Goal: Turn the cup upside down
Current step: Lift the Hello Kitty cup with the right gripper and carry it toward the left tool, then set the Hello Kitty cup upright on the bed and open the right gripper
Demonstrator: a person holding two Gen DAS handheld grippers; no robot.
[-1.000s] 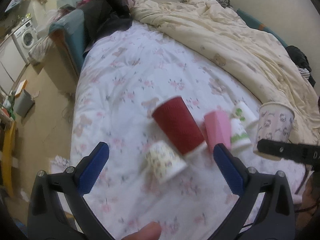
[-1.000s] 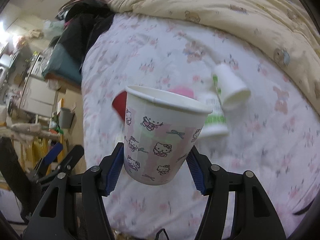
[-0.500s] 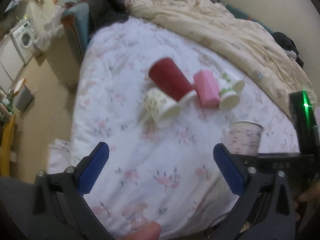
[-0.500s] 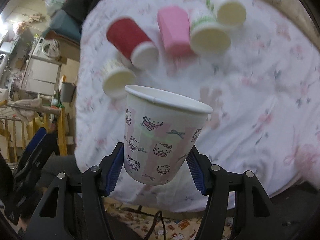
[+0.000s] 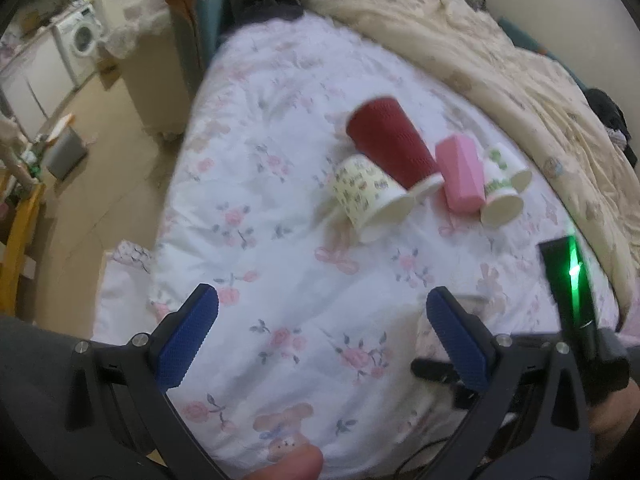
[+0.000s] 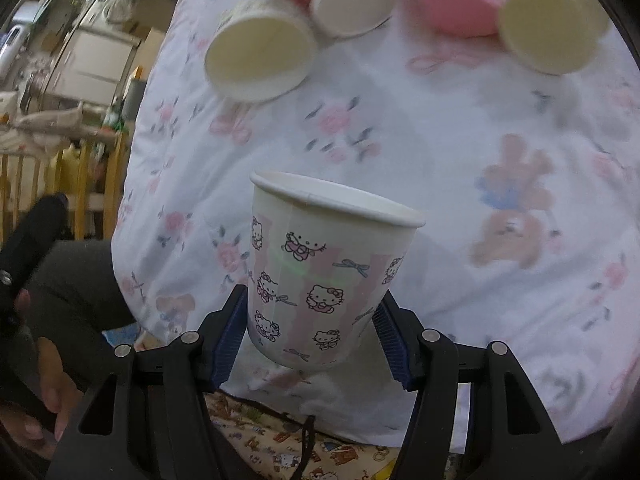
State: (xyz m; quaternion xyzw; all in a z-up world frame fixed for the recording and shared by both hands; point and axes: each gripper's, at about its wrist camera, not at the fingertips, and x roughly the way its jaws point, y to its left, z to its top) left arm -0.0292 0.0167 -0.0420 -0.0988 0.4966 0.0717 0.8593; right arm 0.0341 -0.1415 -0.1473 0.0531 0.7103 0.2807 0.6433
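Your left gripper (image 5: pixel 318 338) has its jaws spread wide with nothing between them, hovering over the floral bedspread (image 5: pixel 288 264). Your right gripper (image 6: pixel 310 338) is clamped on the Hello Kitty cup (image 6: pixel 320 276), blue pads pressed to its lower sides, rim facing away from the camera, above the near part of the bed. Farther up the bedspread, from left to right, lie a yellow-patterned cup (image 5: pixel 366 196), a red cup (image 5: pixel 392 142), a pink cup (image 5: pixel 460 174) and two green-printed cups (image 5: pixel 500 184), all on their sides and bunched together.
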